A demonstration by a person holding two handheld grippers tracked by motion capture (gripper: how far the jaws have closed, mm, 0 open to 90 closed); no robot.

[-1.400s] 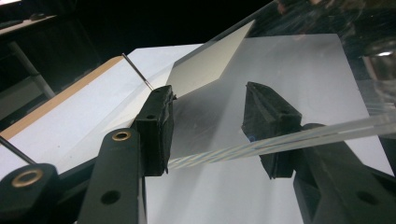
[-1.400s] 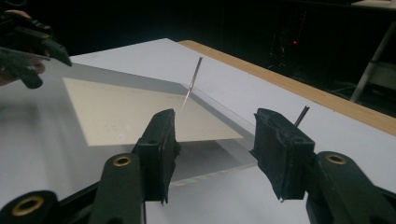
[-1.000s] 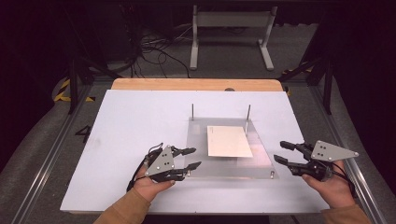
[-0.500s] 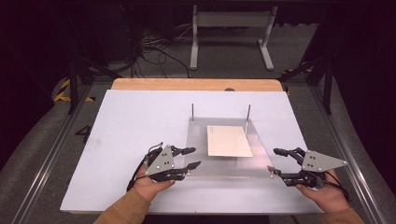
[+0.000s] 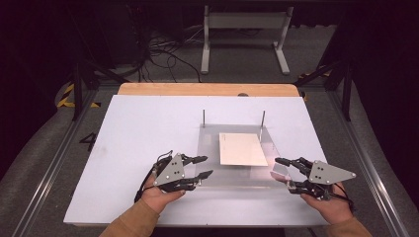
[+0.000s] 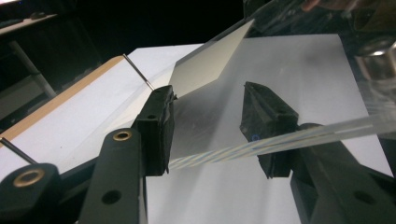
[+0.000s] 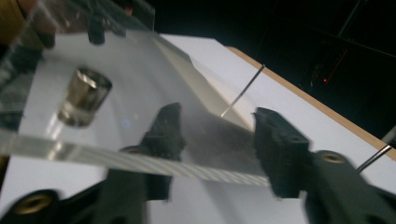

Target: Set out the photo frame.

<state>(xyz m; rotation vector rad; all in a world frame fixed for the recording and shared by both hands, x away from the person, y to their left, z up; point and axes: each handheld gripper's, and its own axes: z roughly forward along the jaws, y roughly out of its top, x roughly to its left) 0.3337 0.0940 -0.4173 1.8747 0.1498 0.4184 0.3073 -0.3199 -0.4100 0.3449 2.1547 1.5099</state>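
A clear acrylic plate [image 5: 237,175] lies on the white table [image 5: 148,128] with a cream sheet [image 5: 242,149] on it. Two thin metal rods [image 5: 204,118] [image 5: 262,121] stand at its far corners. My left gripper [image 5: 208,166] is at the plate's near left edge, open. In the left gripper view that edge [image 6: 210,156] runs across the gap between the jaws, with no pad pressing on it [image 6: 208,126]. My right gripper [image 5: 282,170] is at the plate's near right corner and its jaws have just been closing. They still stand apart, with the plate's edge [image 7: 210,175] crossing between them [image 7: 215,135].
A short metal post [image 7: 84,95] stands under the plate near the right gripper. A wooden strip [image 5: 207,89] borders the table's far side. Beyond it are a metal stand [image 5: 244,29] and cables on the floor. Rails run along both sides of the table.
The right gripper has moved left and slightly down to the plate's right corner, and its jaws opened wider and then narrowed. The left gripper has stayed in place.
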